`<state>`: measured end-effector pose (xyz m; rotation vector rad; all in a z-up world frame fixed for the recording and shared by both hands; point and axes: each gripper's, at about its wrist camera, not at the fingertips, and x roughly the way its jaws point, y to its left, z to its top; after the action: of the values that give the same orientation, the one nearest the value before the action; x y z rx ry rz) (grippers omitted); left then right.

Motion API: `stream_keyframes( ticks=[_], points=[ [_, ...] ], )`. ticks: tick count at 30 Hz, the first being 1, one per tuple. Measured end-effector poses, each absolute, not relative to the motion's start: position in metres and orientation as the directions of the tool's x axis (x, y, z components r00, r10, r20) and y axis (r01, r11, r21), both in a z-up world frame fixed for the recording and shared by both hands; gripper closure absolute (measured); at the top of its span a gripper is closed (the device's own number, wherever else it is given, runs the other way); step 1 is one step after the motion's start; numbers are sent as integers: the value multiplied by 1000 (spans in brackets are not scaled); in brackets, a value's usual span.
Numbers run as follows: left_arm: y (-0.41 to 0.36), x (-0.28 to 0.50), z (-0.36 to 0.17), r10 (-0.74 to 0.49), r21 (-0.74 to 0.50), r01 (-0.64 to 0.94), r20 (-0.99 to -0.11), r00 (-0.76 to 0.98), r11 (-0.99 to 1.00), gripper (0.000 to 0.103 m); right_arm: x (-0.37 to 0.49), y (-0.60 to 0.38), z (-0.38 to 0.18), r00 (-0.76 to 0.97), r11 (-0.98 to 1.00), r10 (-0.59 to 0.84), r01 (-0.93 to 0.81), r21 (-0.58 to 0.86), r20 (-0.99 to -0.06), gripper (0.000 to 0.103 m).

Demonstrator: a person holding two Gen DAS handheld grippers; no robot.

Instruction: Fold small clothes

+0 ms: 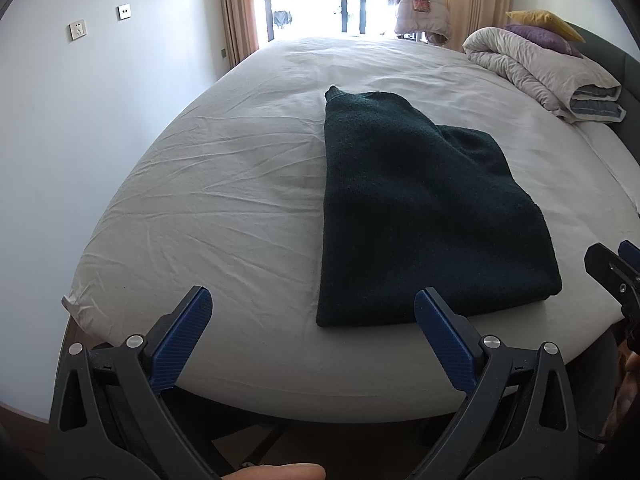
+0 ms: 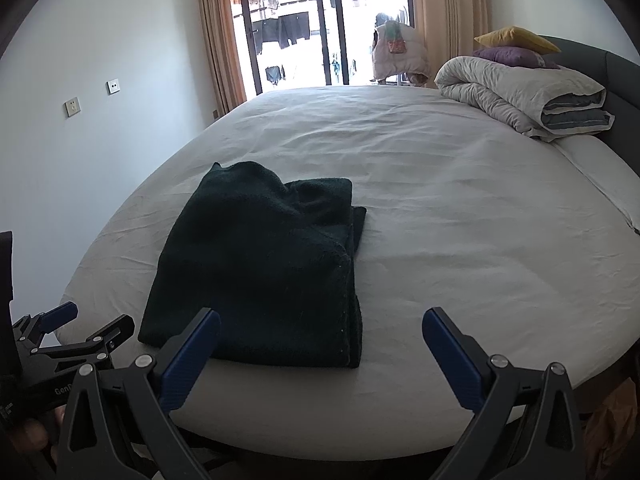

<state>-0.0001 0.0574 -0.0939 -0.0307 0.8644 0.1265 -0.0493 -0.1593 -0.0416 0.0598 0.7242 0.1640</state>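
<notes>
Our left gripper (image 1: 313,298) hangs over the near edge of the bed with its blue-padded fingers (image 1: 182,336) spread wide and nothing between them; the right-hand finger tip overlaps the near hem of the garment in the left wrist view, though we cannot tell whether it touches. Our right gripper (image 2: 320,320) is likewise spread and empty, its left finger tip crossing the garment's near edge in the right wrist view. Just beyond both lies the dark green knitted garment (image 1: 416,208), folded into a long rectangle on the white sheet of the bed (image 1: 200,200), near the front edge. Its fabric looks thick and fuzzy; one layer lies over another, the upper one stopping short so a step shows toward the far end, and a small corner pokes up at the far left. On its right side stacked edges show in the right wrist view. What kind of garment it is we cannot make out, since the folds hide sleeves and neck. Farther off, a rolled duvet (image 2: 524,96) sits at the head of the bed under two cushions (image 2: 516,46), and the bright window washes out the clothes hanging outside
</notes>
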Motion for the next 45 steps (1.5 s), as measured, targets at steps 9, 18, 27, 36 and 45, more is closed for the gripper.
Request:
stream_keyframes(
  ticks=[9,18,27,36,45],
  points=[
    [58,1,-96,88,11,-124,-767,636,992,0,-49,-157,-45,724,986,168,-130,107,-669,0],
    [57,1,-96,87,11,-123,-766,636,992,0,-50,-157,-46,717,986,169,-131,108,-677,0],
    [57,1,-96,86,10,-123,-767,636,992,0,-50,-156,-47,715,986,169,-130,108,-679,0],
    [57,0,-96,87,10,-123,-767,636,992,0,-50,-156,-48,713,986,169,-130,108,-680,0],
    [57,0,-96,87,11,-123,-767,636,992,0,-50,-157,-50,712,986,169,-130,109,-682,0]
  ],
)
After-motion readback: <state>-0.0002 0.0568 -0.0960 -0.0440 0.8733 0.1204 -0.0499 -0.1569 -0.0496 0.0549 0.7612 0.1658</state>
